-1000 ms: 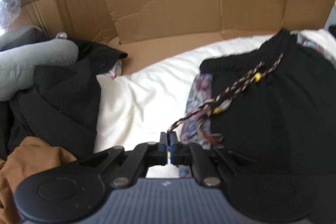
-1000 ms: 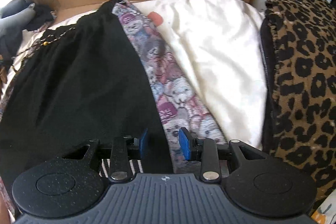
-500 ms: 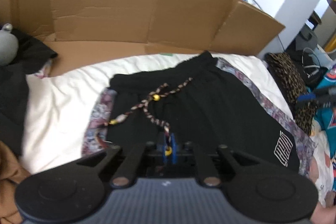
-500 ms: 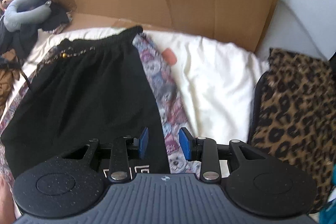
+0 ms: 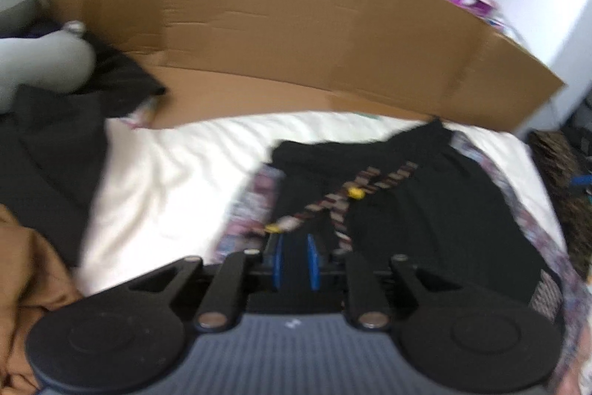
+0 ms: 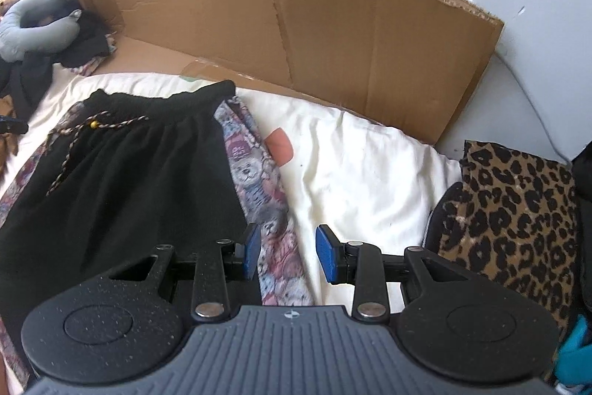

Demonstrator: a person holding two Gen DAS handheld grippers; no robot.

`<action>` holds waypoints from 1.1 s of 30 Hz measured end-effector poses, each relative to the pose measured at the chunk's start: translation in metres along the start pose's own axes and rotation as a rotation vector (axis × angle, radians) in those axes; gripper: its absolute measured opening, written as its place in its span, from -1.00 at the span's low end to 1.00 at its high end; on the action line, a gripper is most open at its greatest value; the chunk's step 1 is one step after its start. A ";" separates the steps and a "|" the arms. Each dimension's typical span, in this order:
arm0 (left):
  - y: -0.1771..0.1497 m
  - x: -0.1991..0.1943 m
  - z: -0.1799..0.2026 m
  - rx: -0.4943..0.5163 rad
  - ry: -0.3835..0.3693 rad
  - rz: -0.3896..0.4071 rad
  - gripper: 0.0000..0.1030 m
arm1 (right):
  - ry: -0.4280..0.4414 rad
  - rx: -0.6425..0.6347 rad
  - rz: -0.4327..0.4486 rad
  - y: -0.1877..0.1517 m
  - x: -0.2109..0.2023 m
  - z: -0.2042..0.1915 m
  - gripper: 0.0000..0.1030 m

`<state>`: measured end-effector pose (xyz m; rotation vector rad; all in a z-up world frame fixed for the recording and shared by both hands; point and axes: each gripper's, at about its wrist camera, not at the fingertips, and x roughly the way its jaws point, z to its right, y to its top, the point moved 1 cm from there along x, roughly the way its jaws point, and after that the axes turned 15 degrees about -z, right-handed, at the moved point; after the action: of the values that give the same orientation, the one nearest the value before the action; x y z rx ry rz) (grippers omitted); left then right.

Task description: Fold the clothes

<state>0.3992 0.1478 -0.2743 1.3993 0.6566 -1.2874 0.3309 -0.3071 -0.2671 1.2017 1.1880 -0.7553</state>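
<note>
Now both fingers [image 5: 310,261] [image 6: 329,258] parted, empty, over shorts [image 6: 122,180].

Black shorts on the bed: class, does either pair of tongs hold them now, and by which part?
Neither. The left tongs and right tongs are both open above the black shorts, with nothing between the pads; the drawstring lies free.

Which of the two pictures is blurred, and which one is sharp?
Left wrist view: blurred all over, the braided cord on the black shorts smeared. Right wrist view: sharp, the leopard-print cloth crisp, with fisheye bending of the cardboard wall.
</note>
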 end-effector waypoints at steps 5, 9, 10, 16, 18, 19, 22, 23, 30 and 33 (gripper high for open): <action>0.015 0.016 -0.025 -0.113 0.055 0.021 -0.70 | 0.015 0.030 0.033 0.012 0.027 0.003 -0.23; 0.028 0.029 -0.029 -0.111 0.059 -0.007 -0.64 | 0.026 0.052 0.082 0.025 0.043 0.002 -0.23; 0.031 0.033 -0.028 -0.106 0.066 -0.007 -0.62 | 0.028 0.058 0.094 0.029 0.047 0.001 -0.23; 0.042 0.057 -0.028 -0.101 0.087 0.012 -0.62 | 0.056 0.082 0.145 0.052 0.069 -0.003 -0.23; 0.046 0.061 -0.028 -0.069 0.088 0.022 -0.61 | 0.051 0.047 0.142 0.061 0.078 -0.009 -0.23; 0.048 0.065 -0.030 -0.077 0.077 0.015 -0.61 | 0.053 0.043 0.143 0.066 0.081 -0.012 -0.23; 0.053 0.071 -0.032 -0.090 0.055 0.002 -0.61 | 0.058 0.033 0.147 0.079 0.090 -0.018 -0.23; 0.055 0.071 -0.031 -0.082 0.061 0.013 -0.61 | 0.059 0.040 0.159 0.084 0.092 -0.019 -0.23; 0.060 0.080 -0.027 -0.076 0.023 0.027 -0.57 | 0.065 0.051 0.204 0.113 0.101 -0.033 -0.23; 0.061 0.082 -0.030 -0.086 -0.026 0.037 -0.36 | 0.097 -0.002 0.189 0.118 0.104 -0.042 -0.06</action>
<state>0.4867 0.1380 -0.3354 1.3165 0.6586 -1.2322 0.4554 -0.2230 -0.3301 1.3407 1.1342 -0.5597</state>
